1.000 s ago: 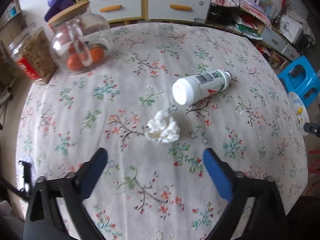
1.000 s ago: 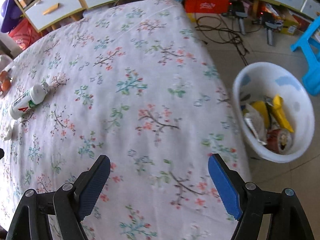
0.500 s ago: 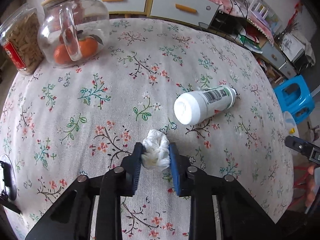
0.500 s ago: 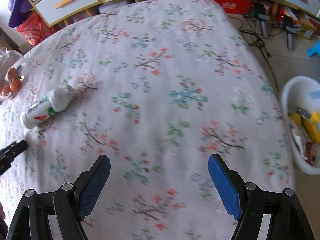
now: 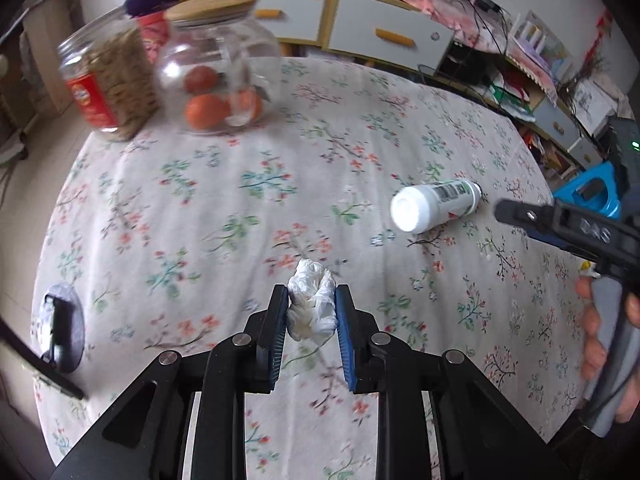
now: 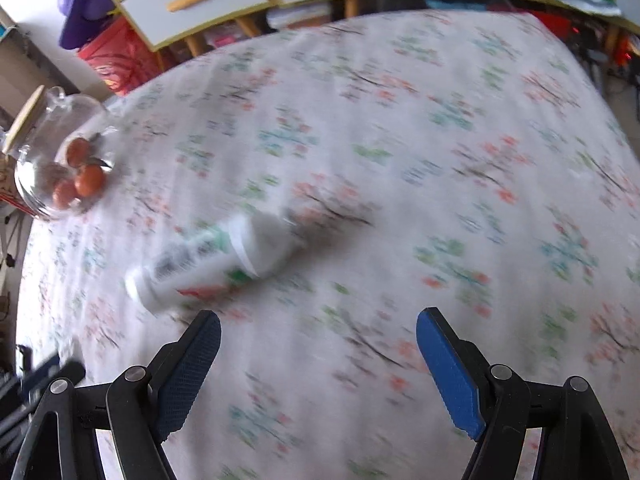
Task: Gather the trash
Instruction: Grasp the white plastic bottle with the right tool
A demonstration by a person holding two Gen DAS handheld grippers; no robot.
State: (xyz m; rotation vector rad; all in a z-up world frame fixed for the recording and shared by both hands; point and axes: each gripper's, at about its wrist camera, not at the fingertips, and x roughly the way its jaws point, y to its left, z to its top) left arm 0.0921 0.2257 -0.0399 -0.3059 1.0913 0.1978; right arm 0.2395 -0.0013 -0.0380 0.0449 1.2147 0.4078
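A crumpled white tissue [image 5: 312, 306] is pinched between the blue pads of my left gripper [image 5: 311, 300], which is shut on it just above the floral tablecloth [image 5: 224, 208]. A white plastic bottle [image 5: 434, 205] lies on its side to the right of it. In the right wrist view the same bottle [image 6: 216, 258] lies just ahead and left of my right gripper [image 6: 318, 322], which is open and holds nothing. The right gripper [image 5: 560, 228] also shows at the right edge of the left wrist view, held by a hand [image 5: 600, 328].
A glass jar with oranges [image 5: 218, 76] and a jar of brown snacks [image 5: 110, 84] stand at the table's far left. A small dark object [image 5: 60, 332] lies near the left edge. Drawers [image 5: 384, 32] and clutter line the wall; a blue stool [image 5: 592, 192] stands right.
My left gripper closed on the tissue and lifted it slightly. My right gripper swung left across the table, away from the white bin, until the bottle lay just ahead of it.
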